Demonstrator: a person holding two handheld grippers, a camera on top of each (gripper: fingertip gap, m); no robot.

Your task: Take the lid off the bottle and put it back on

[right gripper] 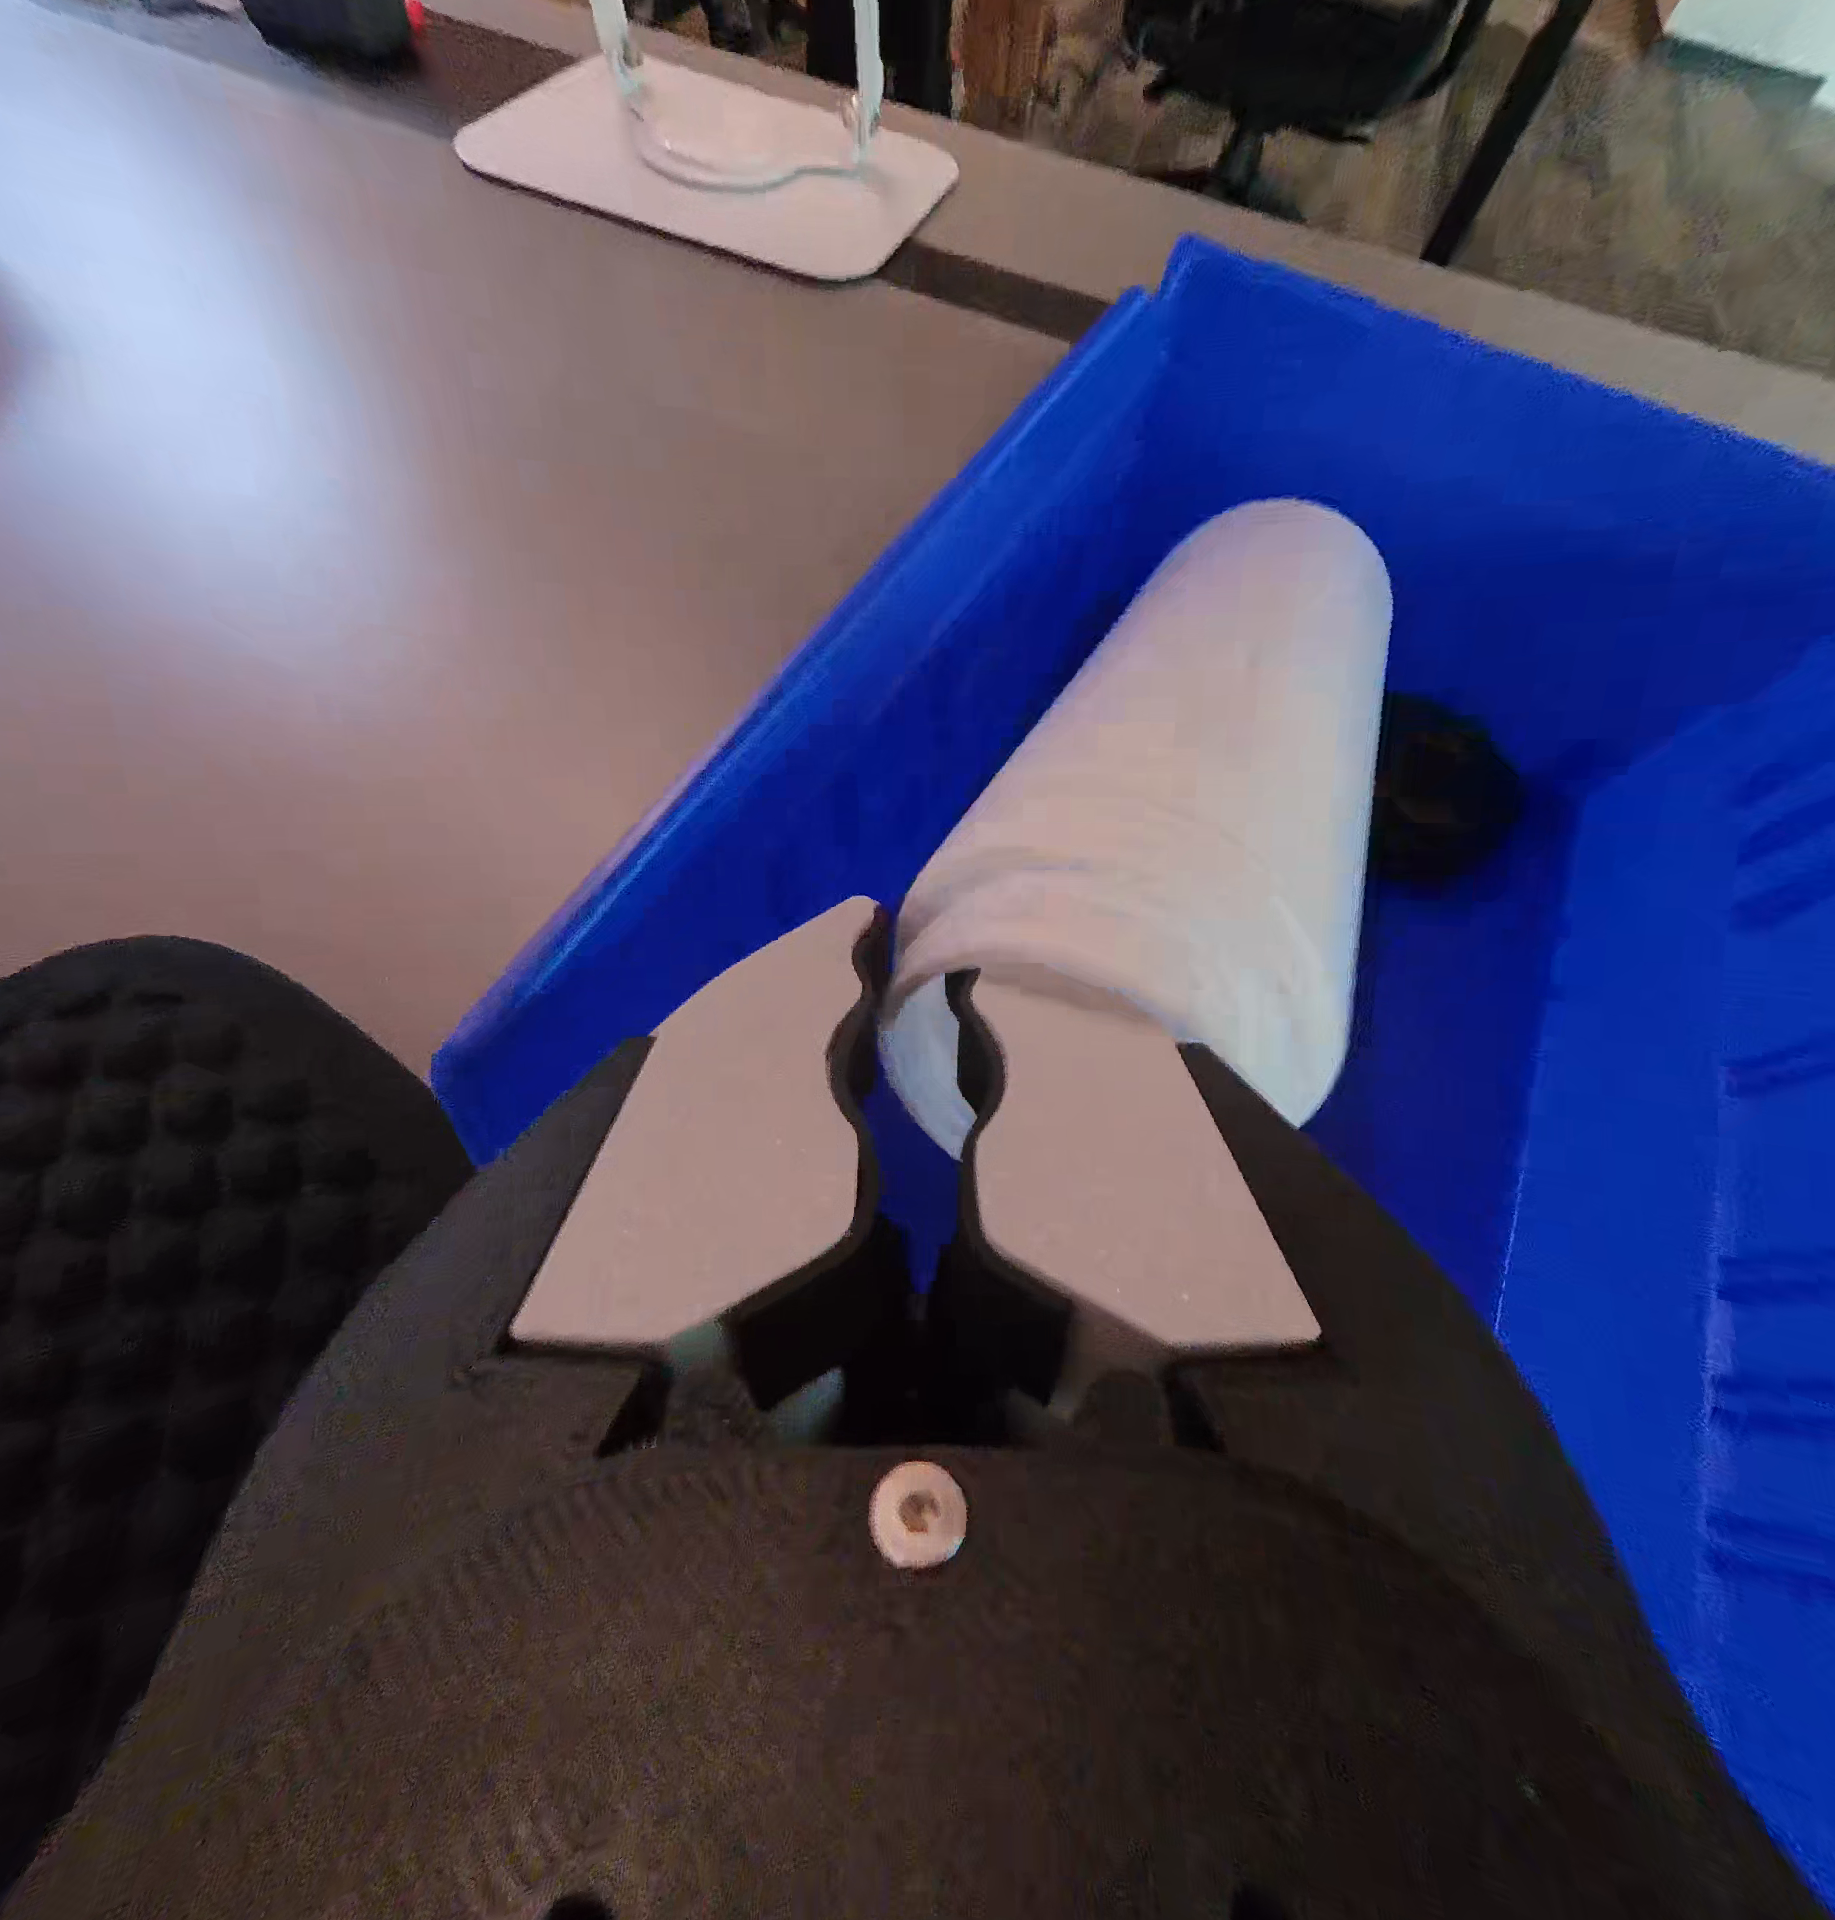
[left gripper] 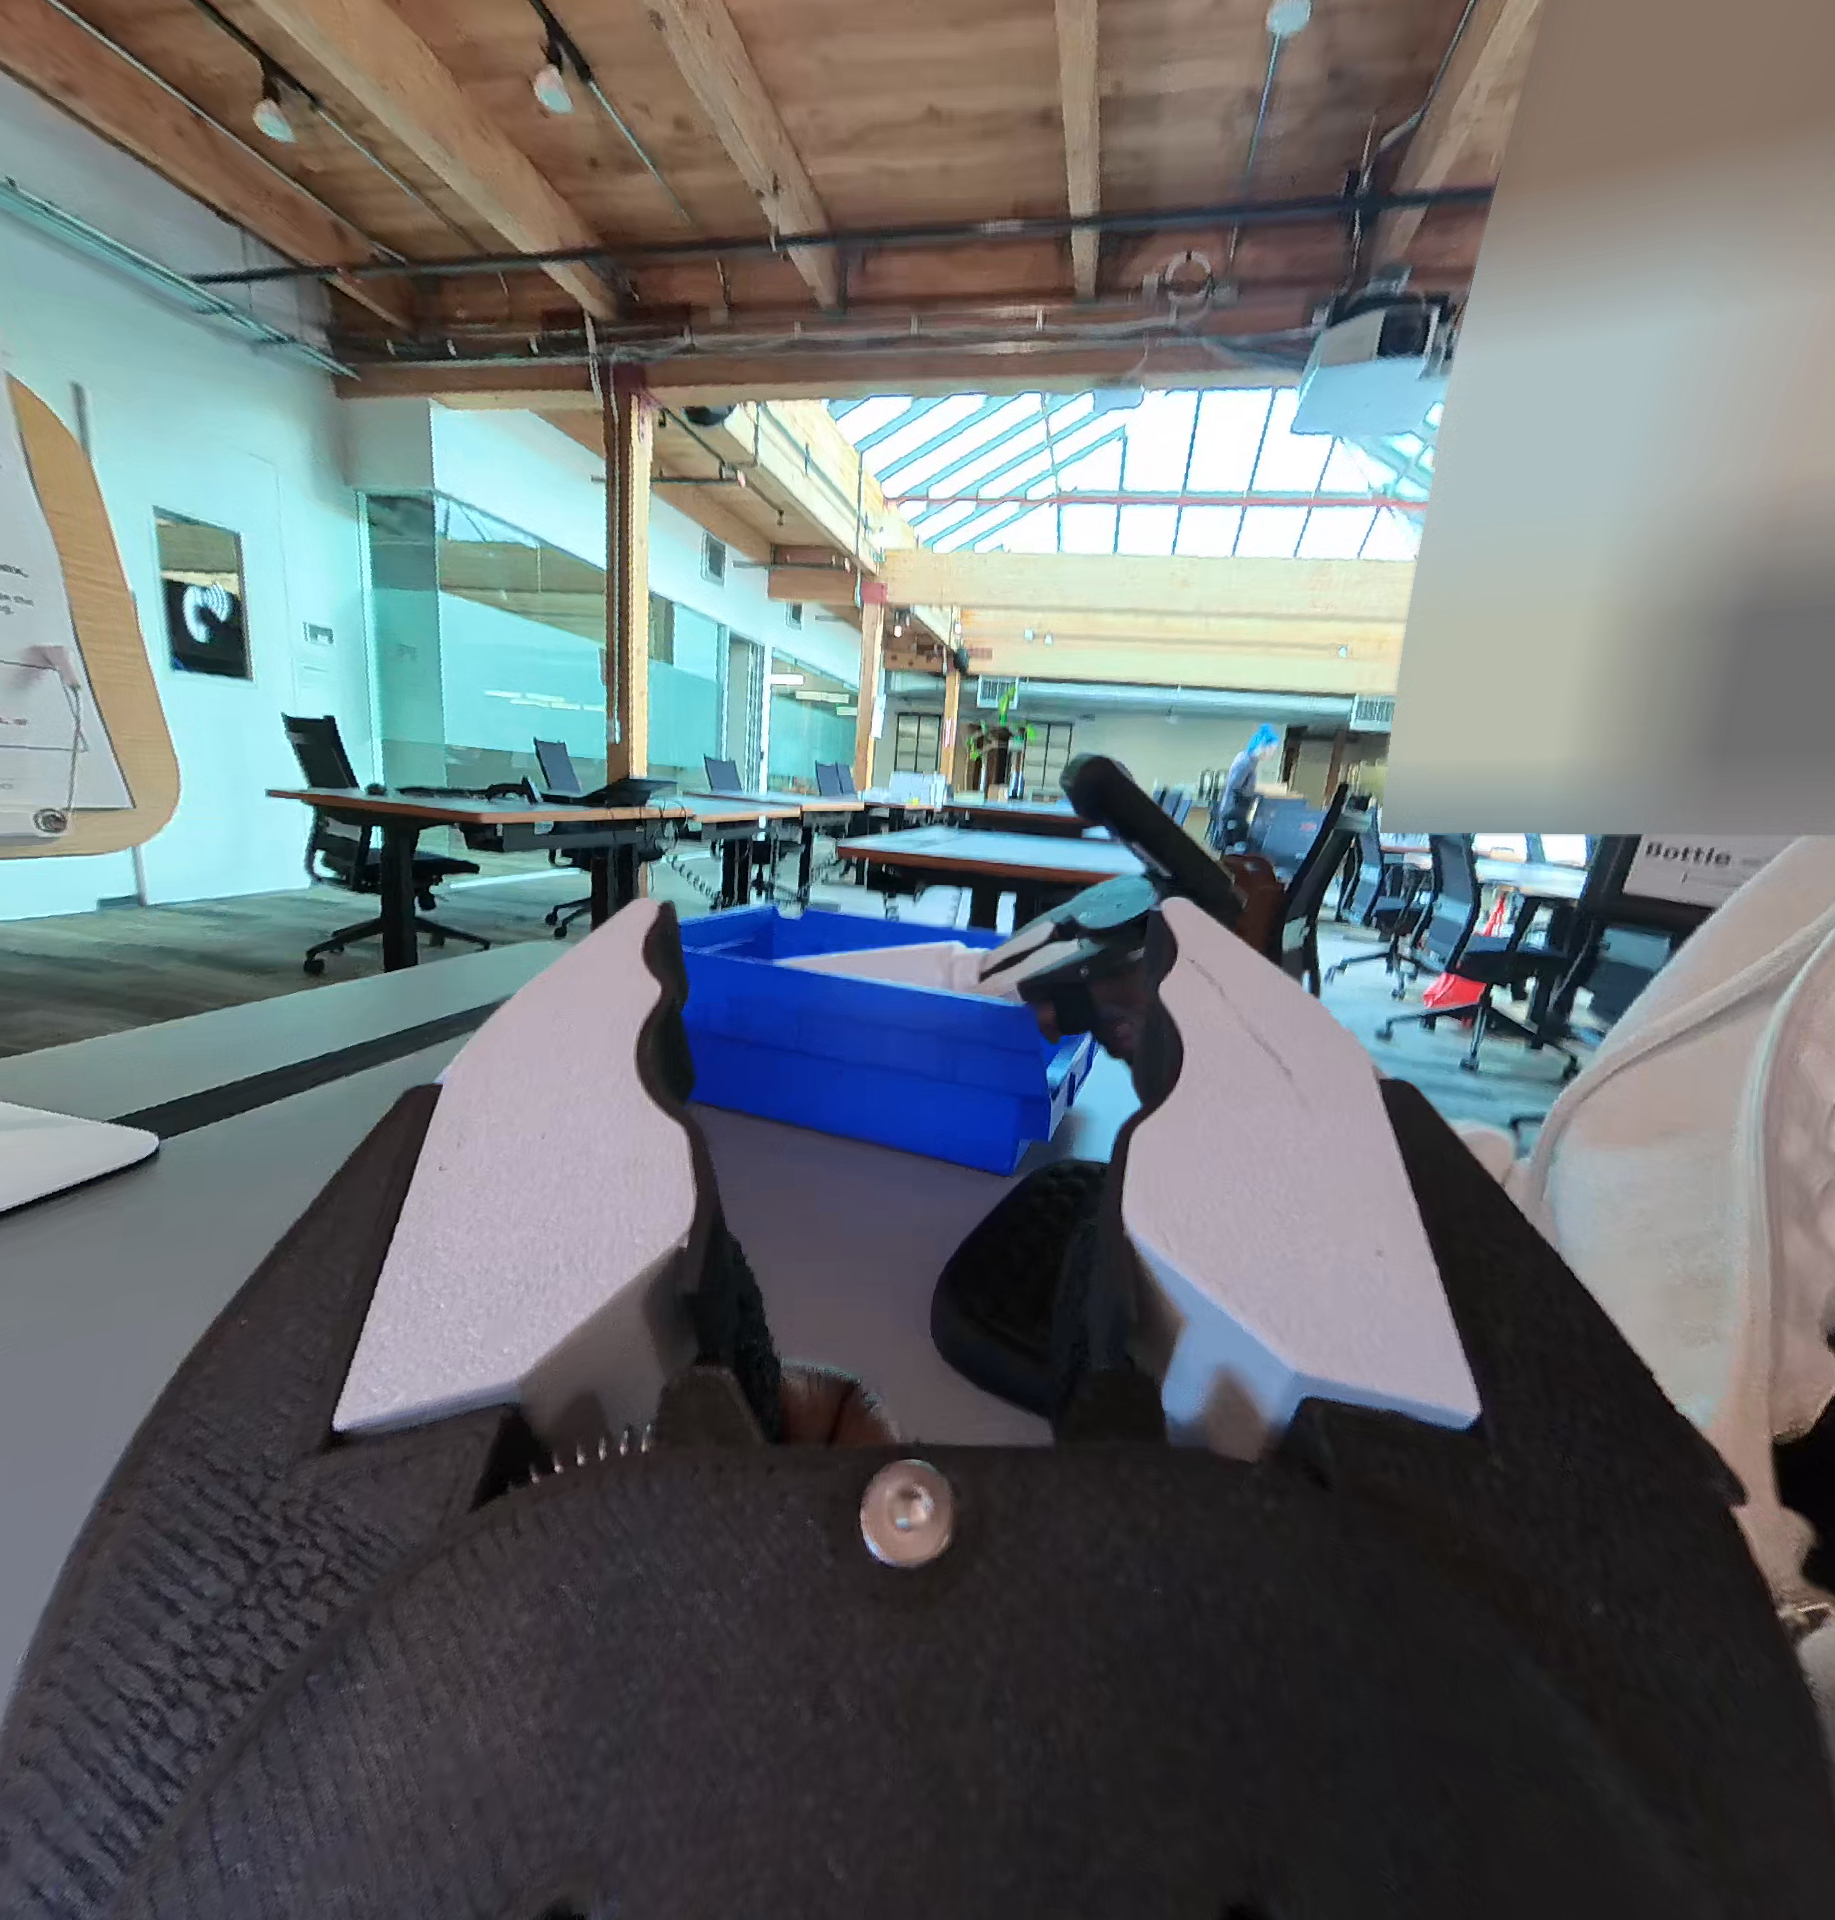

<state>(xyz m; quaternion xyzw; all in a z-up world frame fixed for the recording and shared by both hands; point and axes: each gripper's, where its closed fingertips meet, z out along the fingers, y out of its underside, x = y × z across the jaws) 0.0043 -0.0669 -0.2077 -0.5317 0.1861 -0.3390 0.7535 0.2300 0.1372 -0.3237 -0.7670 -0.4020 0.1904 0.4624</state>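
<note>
A white bottle [right gripper: 1173, 790] lies on its side in a blue bin [right gripper: 996, 644]. My right gripper [right gripper: 915, 961] is down in the bin with its jaws nearly closed, pinching the bottle's near end, which shows white in the narrow gap. A black knobbly lid [right gripper: 1443, 800] lies on the bin floor beside the bottle's far end. My left gripper [left gripper: 913, 935] is open and empty, held above the table and pointing at the bin [left gripper: 851, 1049]. The right gripper [left gripper: 1084, 935] shows over the bin in the left wrist view, where a little of the bottle [left gripper: 892, 961] is visible.
The bin stands on a grey table [right gripper: 321, 520]. A black dimpled pad [right gripper: 113, 1195] lies near the bin's front corner. A white monitor foot [right gripper: 705, 156] stands farther off on the table. A person's light sleeve [left gripper: 1671, 1195] is at the right. My hands' fingertips stand some 35 cm from each other. The black knobbly lid [right gripper: 1443, 800] is closer to my right gripper, around 15 cm from its tips; the left tips are 50 cm off.
</note>
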